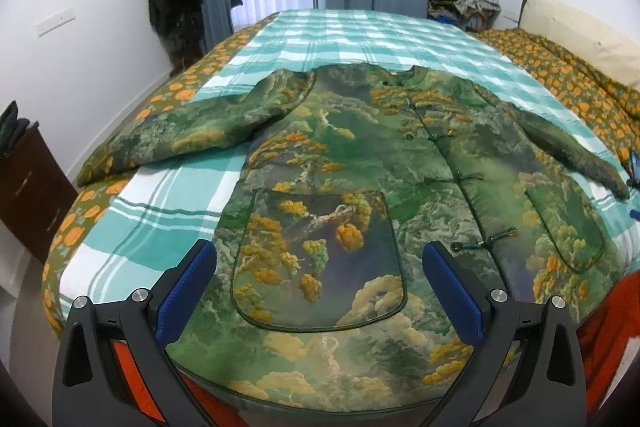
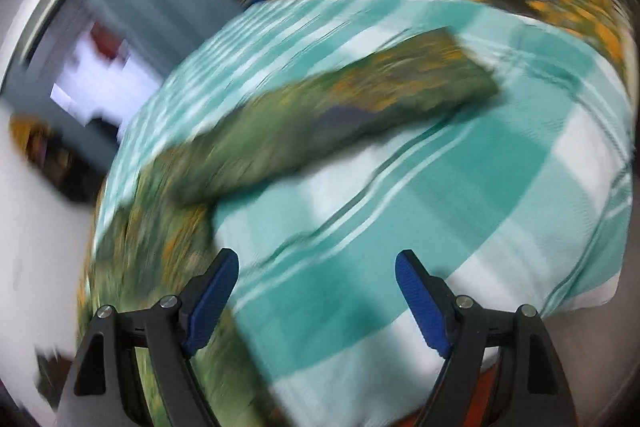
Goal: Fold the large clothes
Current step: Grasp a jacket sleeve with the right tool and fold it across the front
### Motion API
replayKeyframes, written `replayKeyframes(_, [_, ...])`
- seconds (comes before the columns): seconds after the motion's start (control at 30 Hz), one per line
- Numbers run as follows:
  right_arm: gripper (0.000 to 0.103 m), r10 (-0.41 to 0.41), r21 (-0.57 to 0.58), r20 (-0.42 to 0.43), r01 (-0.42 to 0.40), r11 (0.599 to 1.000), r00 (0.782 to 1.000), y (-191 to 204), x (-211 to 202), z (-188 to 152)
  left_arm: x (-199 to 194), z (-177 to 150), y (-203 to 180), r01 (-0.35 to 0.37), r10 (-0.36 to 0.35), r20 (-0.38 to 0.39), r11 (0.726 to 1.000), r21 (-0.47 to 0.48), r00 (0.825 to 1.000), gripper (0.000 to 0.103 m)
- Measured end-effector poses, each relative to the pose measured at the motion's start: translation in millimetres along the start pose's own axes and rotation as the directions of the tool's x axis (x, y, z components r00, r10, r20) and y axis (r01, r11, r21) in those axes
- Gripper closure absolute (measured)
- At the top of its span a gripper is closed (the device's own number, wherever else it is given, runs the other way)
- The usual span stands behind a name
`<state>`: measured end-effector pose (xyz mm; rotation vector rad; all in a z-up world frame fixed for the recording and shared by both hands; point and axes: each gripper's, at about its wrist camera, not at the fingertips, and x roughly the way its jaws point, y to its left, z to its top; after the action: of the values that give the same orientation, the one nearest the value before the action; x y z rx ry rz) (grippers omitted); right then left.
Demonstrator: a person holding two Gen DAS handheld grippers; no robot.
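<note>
Coat point(image 1: 360, 163) lies flat | both tongs apart, empty | right sleeve point(image 2: 340, 103) at 12: cuff should be pinched, folded inward

The right gripper point(image 2: 316, 291), its blue-padded jaws spread wide, is seen above a teal-and-white checked bedspread point(image 2: 460, 195); a blurred green-and-orange printed padded sleeve point(image 2: 340, 107) is laid across it
</note>
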<state>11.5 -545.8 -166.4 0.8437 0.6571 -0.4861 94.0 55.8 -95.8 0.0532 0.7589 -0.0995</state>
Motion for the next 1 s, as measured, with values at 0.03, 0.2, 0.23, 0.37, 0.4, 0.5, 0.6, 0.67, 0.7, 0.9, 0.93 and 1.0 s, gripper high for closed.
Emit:
replayKeyframes(0.03, [0.021,-0.004,0.037,0.019,0.004,0.999,1.000,-10.2,2.2,11.4,2.2,-0.2,-1.2,0.000,0.000,-0.006,1.000,0.002,1.000,0.001])
replayKeyframes(0.2, [0.021,-0.053,0.153,0.044,0.046,0.987,0.998,-36.7,32.1,46.4,8.8,0.6,-11.3,0.005,-0.004,-0.025,1.000,0.021,1.000,0.001])
replayKeyframes(0.23, [0.021,-0.067,0.185,0.047,0.057,0.981,0.997,-42.3,38.6,51.2,8.6,0.6,-13.8,0.006,-0.005,-0.023,1.000,0.029,1.000,0.001])
replayKeyframes(0.37, [0.021,-0.104,0.235,0.024,0.096,0.967,0.994,-53.6,72.0,64.4,6.7,0.2,-19.1,-0.007,0.008,-0.021,0.998,0.058,1.000,0.001])
replayKeyframes(0.4, [0.021,-0.116,0.235,0.028,0.106,0.966,0.993,-55.6,76.4,66.6,6.9,0.0,-19.3,-0.010,0.011,-0.025,0.998,0.061,1.000,0.001])
replayKeyframes(0.5, [0.022,-0.128,0.242,0.074,0.106,0.965,0.989,-56.5,80.3,74.3,7.8,-0.2,-18.9,-0.017,0.019,-0.035,0.998,0.059,0.999,0.001])
replayKeyframes(0.6, [0.084,-0.202,0.185,0.128,0.176,0.967,0.971,-44.1,73.6,78.5,10.5,-0.9,-19.8,-0.020,0.022,-0.049,0.998,0.052,0.999,0.001])
replayKeyframes(0.67, [0.090,-0.252,0.093,0.188,0.239,0.967,0.949,-19.9,63.2,77.0,12.3,-1.3,-22.3,-0.017,0.020,-0.055,0.998,0.053,0.998,0.001])
replayKeyframes(0.7, [0.092,-0.261,0.053,0.213,0.256,0.965,0.941,-8.4,56.6,75.4,13.2,-1.4,-24.8,-0.014,0.018,-0.057,0.998,0.056,0.998,0.001])
replayKeyframes(0.9, [0.094,-0.045,-0.337,0.379,0.183,0.923,0.924,108.0,-4.0,41.6,12.7,-3.5,-44.3,0.010,-0.005,-0.057,0.995,0.103,0.998,0.001])
replayKeyframes(0.93, [0.094,0.005,-0.398,0.385,0.161,0.903,0.923,125.9,-14.7,30.9,12.0,-3.4,-46.7,0.014,-0.008,-0.055,0.994,0.109,0.998,0.001])
replayKeyframes(1.0, [0.095,0.091,-0.494,0.372,0.114,0.862,0.924,157.5,-29.0,14.1,9.5,-3.4,-49.9,0.018,-0.013,-0.049,0.993,0.117,0.999,0.001])
